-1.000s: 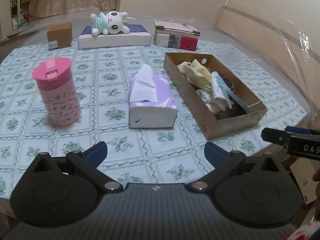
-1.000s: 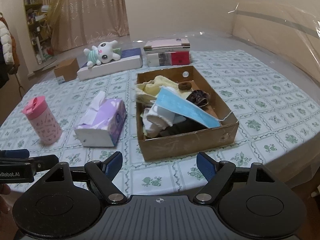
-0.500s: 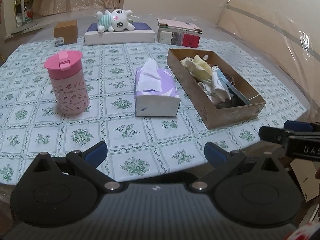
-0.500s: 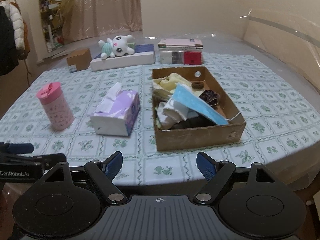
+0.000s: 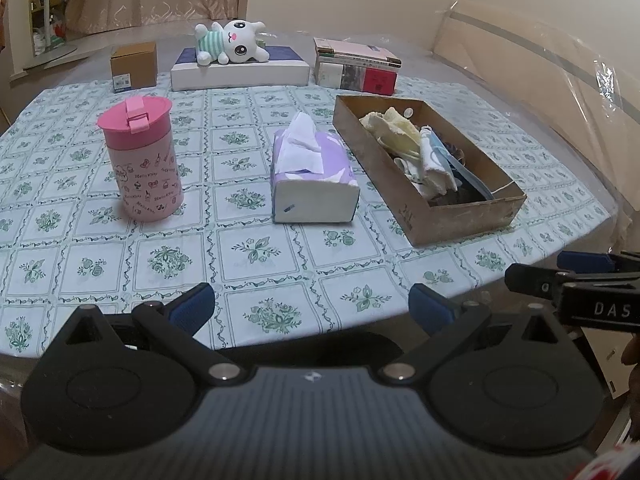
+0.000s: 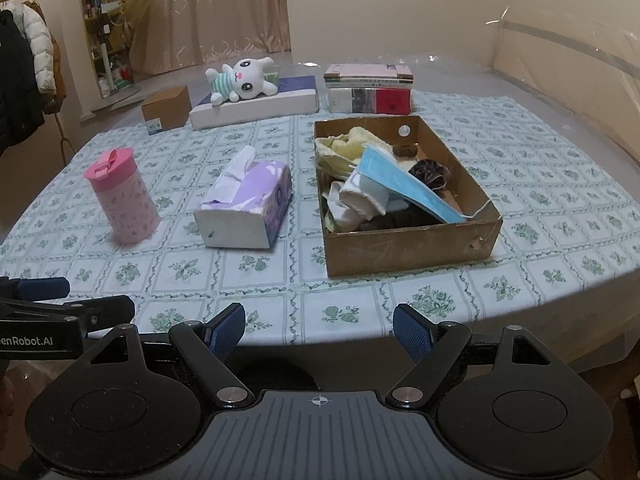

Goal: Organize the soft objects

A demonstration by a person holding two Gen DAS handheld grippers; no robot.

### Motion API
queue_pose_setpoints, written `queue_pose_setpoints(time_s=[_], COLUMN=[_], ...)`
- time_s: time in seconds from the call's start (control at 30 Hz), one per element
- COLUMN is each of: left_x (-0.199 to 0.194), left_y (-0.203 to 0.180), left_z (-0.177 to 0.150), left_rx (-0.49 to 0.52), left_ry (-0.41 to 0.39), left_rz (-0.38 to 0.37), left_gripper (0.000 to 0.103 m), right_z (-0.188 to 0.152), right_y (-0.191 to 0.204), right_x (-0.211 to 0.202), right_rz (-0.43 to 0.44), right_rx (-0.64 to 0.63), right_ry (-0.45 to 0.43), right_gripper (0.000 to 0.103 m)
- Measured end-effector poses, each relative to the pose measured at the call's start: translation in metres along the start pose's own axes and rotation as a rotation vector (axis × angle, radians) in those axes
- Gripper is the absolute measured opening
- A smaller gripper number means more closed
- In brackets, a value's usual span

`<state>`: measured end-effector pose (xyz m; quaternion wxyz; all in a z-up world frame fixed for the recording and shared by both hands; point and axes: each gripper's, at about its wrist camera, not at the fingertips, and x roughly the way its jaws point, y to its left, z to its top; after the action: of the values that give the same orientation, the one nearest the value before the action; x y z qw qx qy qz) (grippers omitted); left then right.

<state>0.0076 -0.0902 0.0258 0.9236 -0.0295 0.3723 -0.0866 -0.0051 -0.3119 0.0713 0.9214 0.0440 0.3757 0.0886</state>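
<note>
A brown cardboard box on the table holds soft things: yellow and white cloths, a blue face mask and dark hair ties. A purple tissue pack lies left of the box. A white plush bunny lies on a white flat box at the back. My left gripper is open and empty at the table's near edge. My right gripper is open and empty at the near edge, in front of the box.
A pink tumbler stands at the left. A small brown carton, the white flat box and a stack of books line the far side. The floral tablecloth covers the table. Each gripper shows in the other's view.
Both grippers have pulled back and risen away from the table, so the objects look smaller and farther. Nothing on the table has moved. Both stay open.
</note>
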Motion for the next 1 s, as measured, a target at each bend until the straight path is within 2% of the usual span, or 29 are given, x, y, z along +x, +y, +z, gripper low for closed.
queue_pose_setpoints(time_s=[1.0], left_x=[0.0005], left_y=[-0.0011], left_z=[0.0003], left_rx=[-0.006], left_ry=[-0.003], left_rz=[-0.004], left_gripper=[0.102], right_z=[0.0022], right_y=[-0.0027], right_x=[0.0012], right_rz=[-0.005], right_rx=[0.009], right_ry=[-0.007], right_gripper=[0.081])
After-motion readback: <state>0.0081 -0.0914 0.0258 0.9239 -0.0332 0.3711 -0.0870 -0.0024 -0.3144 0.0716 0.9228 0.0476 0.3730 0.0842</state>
